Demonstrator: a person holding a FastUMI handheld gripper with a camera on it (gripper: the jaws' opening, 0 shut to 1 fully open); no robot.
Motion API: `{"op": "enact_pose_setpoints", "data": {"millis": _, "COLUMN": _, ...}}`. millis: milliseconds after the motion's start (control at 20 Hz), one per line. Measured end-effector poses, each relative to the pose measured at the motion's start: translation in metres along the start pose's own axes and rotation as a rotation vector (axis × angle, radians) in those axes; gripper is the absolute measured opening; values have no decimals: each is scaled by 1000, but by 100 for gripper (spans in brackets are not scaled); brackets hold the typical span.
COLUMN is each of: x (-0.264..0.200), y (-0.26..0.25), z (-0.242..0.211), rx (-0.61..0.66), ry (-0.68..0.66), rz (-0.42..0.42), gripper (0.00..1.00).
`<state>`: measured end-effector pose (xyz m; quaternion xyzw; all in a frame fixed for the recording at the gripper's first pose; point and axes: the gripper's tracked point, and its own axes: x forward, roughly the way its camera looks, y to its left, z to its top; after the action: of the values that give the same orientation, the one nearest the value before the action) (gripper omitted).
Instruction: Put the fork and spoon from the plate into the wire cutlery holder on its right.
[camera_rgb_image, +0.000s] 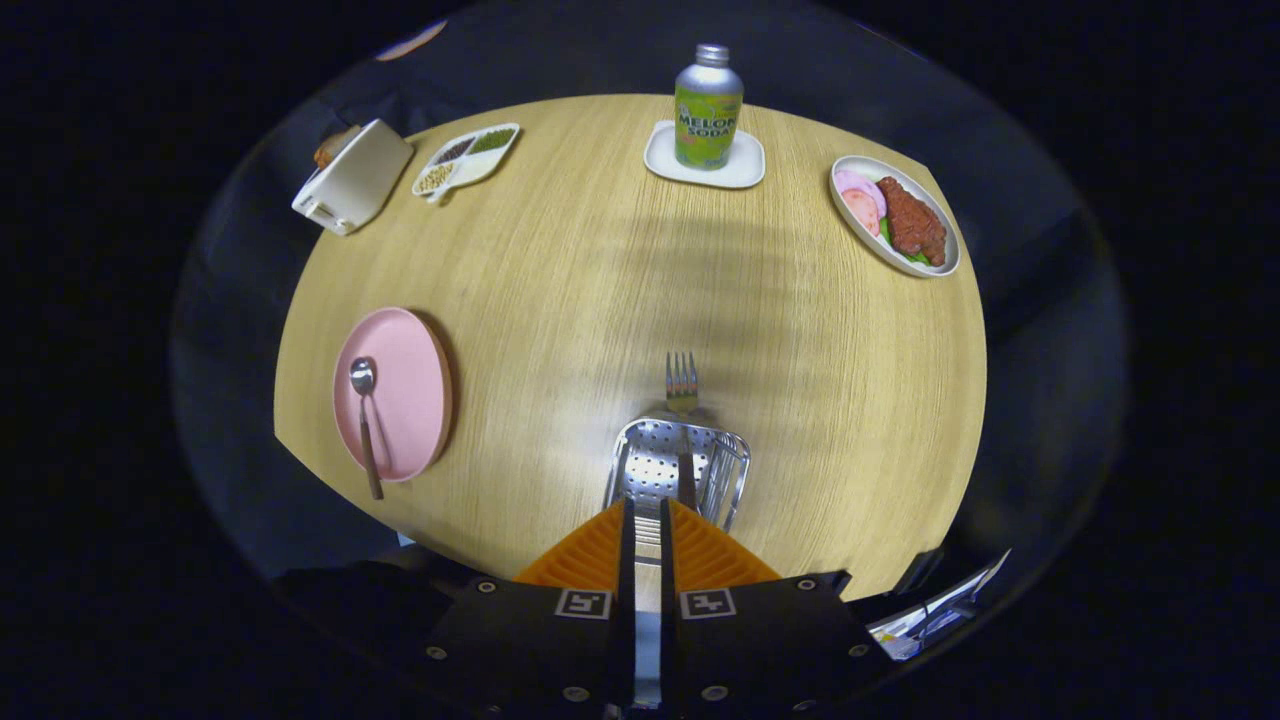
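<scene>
One utensil left: the spoon lay on the pink plate near the tabletop's left edge, bowl up, handle past the plate's near rim.
Fork: the fork stood in the wire holder, tines up, handle running down inside, leaning on the far rim.
Holder: it sat near the tabletop's front edge, well right of the plate, just ahead of the claw's fingers.
Claw: the claw hovered over the holder's near side with its fingers drawn close, a thin gap between them; whether they pinched the fork's handle could not be told.
Step in hand: judged as finishing the fork's drop.
Doing it well: if the fork was gripped, part the fingers only once it rests on the holder's floor, then lift straight up so nothing tips the holder.
Next: judged, go left for the spoon and grip its overhanging handle.
Elsewhere: a soda bottle, a meat dish and a snack tray lined the far edge.
</scene>
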<state>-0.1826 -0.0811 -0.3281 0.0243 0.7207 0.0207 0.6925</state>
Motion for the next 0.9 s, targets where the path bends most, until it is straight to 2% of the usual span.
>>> {"op": "enact_pose_setpoints", "data": {"millis": 200, "x": -22, "y": 18, "z": 39, "rx": 38, "ry": -253, "rz": 10, "gripper": 11}}
{"op": "enact_pose_setpoints", "data": {"millis": 350, "x": -41, "y": 35, "z": 65, "rx": 80, "ry": -439, "rz": 12, "gripper": 16}}
{"op": "enact_pose_setpoints", "data": {"millis": 500, "x": -52, "y": 54, "z": 76, "rx": 84, "ry": -560, "rz": 13, "gripper": 29}}
{"op": "enact_pose_setpoints", "data": {"millis": 650, "x": -46, "y": 84, "z": 64, "rx": 64, "ry": -584, "rz": 35, "gripper": 42}}
{"op": "enact_pose_setpoints", "data": {"millis": 800, "x": -34, "y": 128, "z": 61, "rx": 48, "ry": -594, "rz": 82, "gripper": 63}}
{"op": "enact_pose_setpoints", "data": {"millis": 900, "x": -25, "y": 155, "z": 59, "rx": 23, "ry": -597, "rz": 100, "gripper": 72}}
